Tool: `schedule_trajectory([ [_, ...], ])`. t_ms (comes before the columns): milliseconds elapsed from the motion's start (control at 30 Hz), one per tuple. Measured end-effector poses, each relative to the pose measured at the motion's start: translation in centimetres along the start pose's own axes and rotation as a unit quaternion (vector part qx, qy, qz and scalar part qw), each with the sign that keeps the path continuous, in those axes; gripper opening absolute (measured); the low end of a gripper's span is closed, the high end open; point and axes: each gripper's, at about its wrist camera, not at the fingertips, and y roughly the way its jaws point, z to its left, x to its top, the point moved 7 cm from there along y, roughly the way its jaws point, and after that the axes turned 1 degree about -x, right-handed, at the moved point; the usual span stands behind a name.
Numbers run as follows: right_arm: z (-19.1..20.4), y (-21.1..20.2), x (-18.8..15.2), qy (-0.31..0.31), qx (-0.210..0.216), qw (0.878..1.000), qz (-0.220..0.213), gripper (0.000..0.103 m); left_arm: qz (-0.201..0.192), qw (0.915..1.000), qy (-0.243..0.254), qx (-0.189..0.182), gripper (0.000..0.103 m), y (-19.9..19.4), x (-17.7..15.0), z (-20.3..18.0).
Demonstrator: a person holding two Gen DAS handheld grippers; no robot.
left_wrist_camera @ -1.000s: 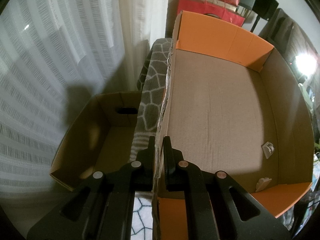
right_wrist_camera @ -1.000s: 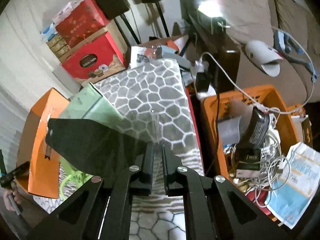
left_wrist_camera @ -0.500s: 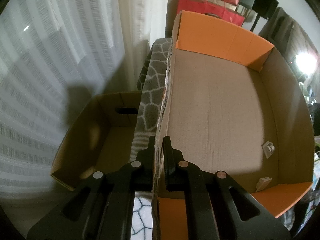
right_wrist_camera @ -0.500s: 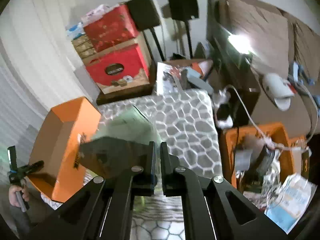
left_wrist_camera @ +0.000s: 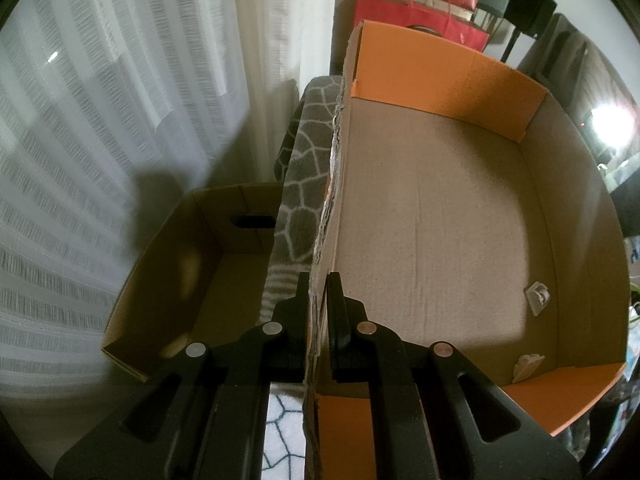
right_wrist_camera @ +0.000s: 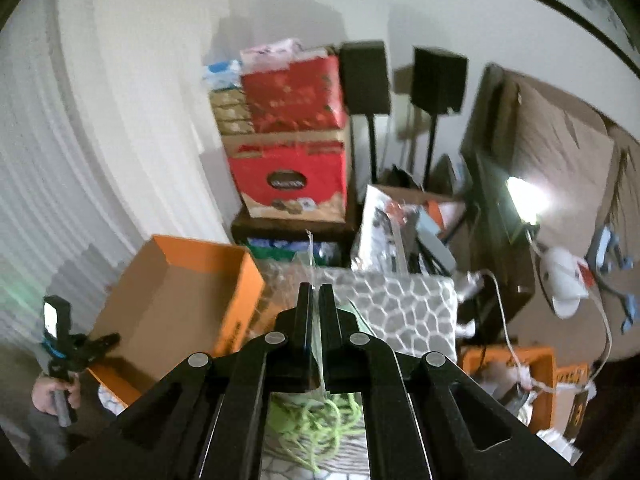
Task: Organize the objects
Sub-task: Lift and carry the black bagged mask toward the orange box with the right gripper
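Observation:
My left gripper (left_wrist_camera: pixel 319 280) is shut on the left wall of an orange cardboard box (left_wrist_camera: pixel 432 208), tilting it open toward me; two small white clips (left_wrist_camera: pixel 538 298) lie inside. The same box (right_wrist_camera: pixel 176 300) shows at the left in the right wrist view, with the left gripper (right_wrist_camera: pixel 86 344) on its edge. My right gripper (right_wrist_camera: pixel 315 290) is shut on a clear plastic bag (right_wrist_camera: pixel 316 360) that hangs below the fingers, with a green cord (right_wrist_camera: pixel 316 424) in it. It is held above the grey patterned rug (right_wrist_camera: pixel 404 312).
A brown cardboard box (left_wrist_camera: pixel 192 280) stands left of the orange box by the white curtain (left_wrist_camera: pixel 100 120). Red gift boxes (right_wrist_camera: pixel 292 148) are stacked at the back. An orange crate (right_wrist_camera: pixel 516 376) full of cables sits at the right. Speakers (right_wrist_camera: pixel 438 80) stand behind.
My right gripper has risen and tilted up with the bag, which now hangs edge-on. The left gripper keeps holding the orange box wall, still.

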Motion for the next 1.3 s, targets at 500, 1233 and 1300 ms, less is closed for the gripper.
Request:
schedule_trajectory([
  [500, 11.6, -2.8, 6.7, -0.082, 0.048, 0.995, -0.04, 0.003, 0.001, 1.0, -0.001, -0.001, 0.006, 0.1, 0.1, -0.1],
  [1233, 23.2, 5.2, 1.3, -0.106, 0.194, 0.974, 0.054, 0.003, 0.001, 1.0, -0.003, -0.003, 0.006, 0.0, 0.0, -0.2],
  [1300, 23.1, 6.4, 0.5, -0.096, 0.202, 0.972, 0.067, 0.003, 0.0, 1.0, -0.003, -0.003, 0.006, 0.0, 0.0, -0.2],
])
